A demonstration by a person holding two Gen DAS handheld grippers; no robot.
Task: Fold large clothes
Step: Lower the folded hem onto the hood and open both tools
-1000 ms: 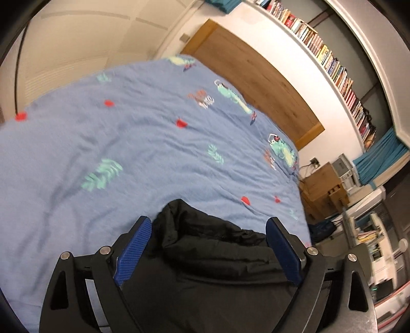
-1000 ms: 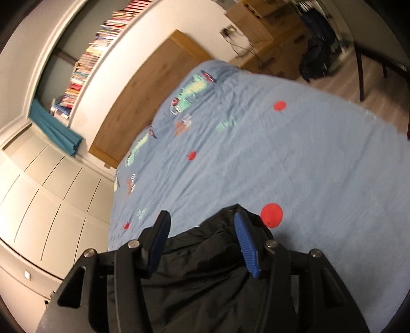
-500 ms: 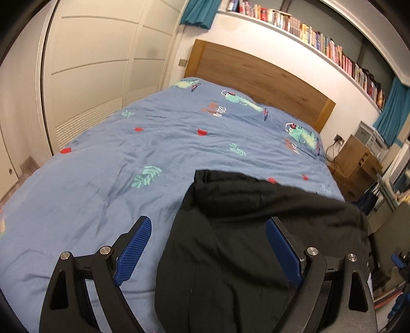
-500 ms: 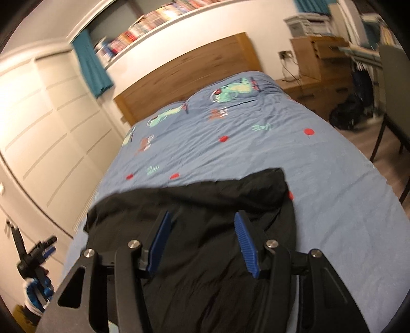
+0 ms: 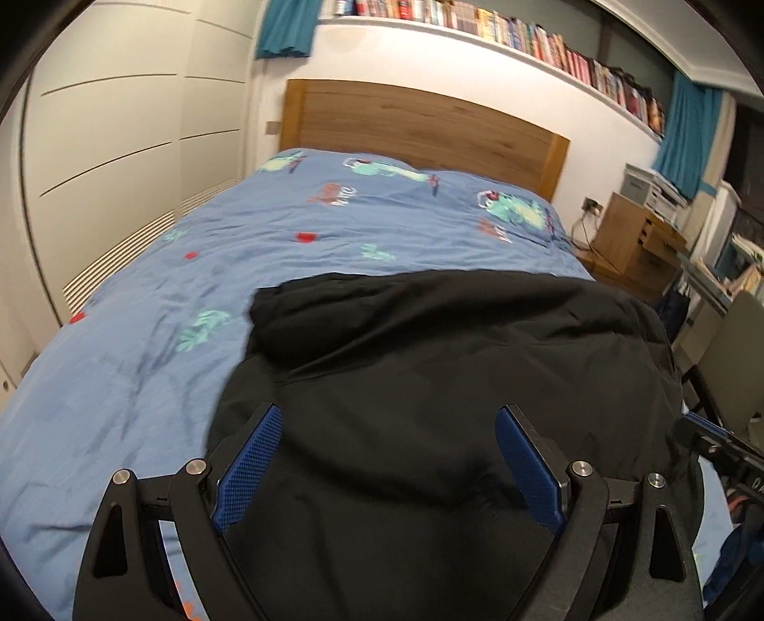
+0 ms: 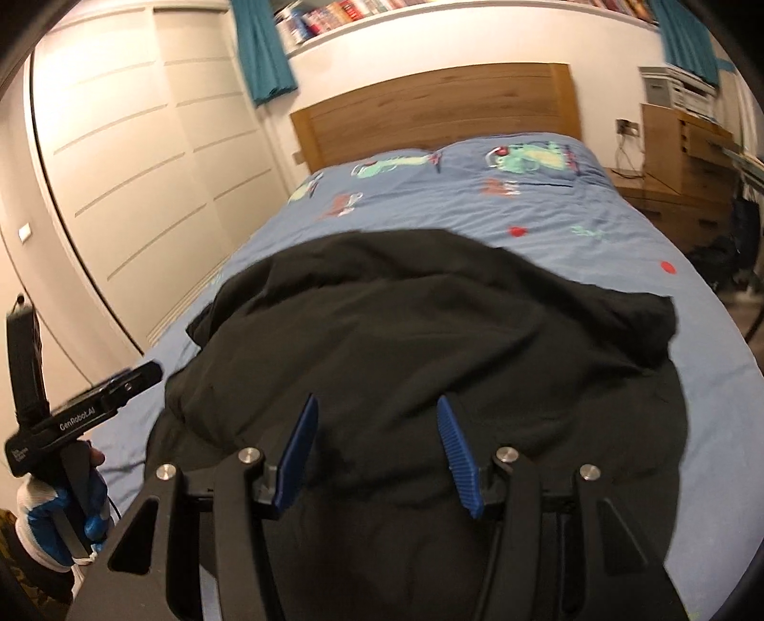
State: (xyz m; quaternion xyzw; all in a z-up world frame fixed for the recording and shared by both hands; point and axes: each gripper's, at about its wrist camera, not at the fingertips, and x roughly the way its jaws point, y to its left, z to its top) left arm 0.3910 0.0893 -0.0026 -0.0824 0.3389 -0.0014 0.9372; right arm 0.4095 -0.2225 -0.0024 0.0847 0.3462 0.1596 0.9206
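- Since a second ago both views have rolled upright, and the black garment [image 5: 429, 382], then bunched close between the fingers of each claw, now lies spread across the near half of the bed [image 5: 143, 334].
- Left wrist view: the left claw [image 5: 387, 458] stands released, its blue pads [image 5: 248, 458] wide apart over the garment, pressing on no cloth.
- Left wrist view: the garment covers the near and right part of the blue patterned duvet, with a folded-over lump at its far left corner; its right side runs to the bed's right edge.
- Left wrist view: a wooden headboard [image 5: 420, 124] closes the far end of the bed, a shelf of books [image 5: 525, 38] runs along the wall above it, and a wooden chest of drawers [image 5: 635, 239] stands to the right of the bed.
- Left wrist view: part of the right claw's black body shows at the right border, just beside the garment.
- Right wrist view: the right claw [image 6: 377, 449] has its blue pads [image 6: 453, 454] about half apart above the garment; no cloth is pinched between them, so it reads as released.
- Right wrist view: the garment spreads from the bed's left edge almost to its right edge, rumpled, with bare duvet beyond it toward the headboard.
- Right wrist view: at the left border the left claw's black body, lettered, is held by a hand in a blue-and-white glove [image 6: 57, 506], beside the bed's left edge.
- Right wrist view: pale wardrobe doors [image 6: 143, 167] fill the left wall; a teal curtain [image 6: 262, 52] hangs beside them.
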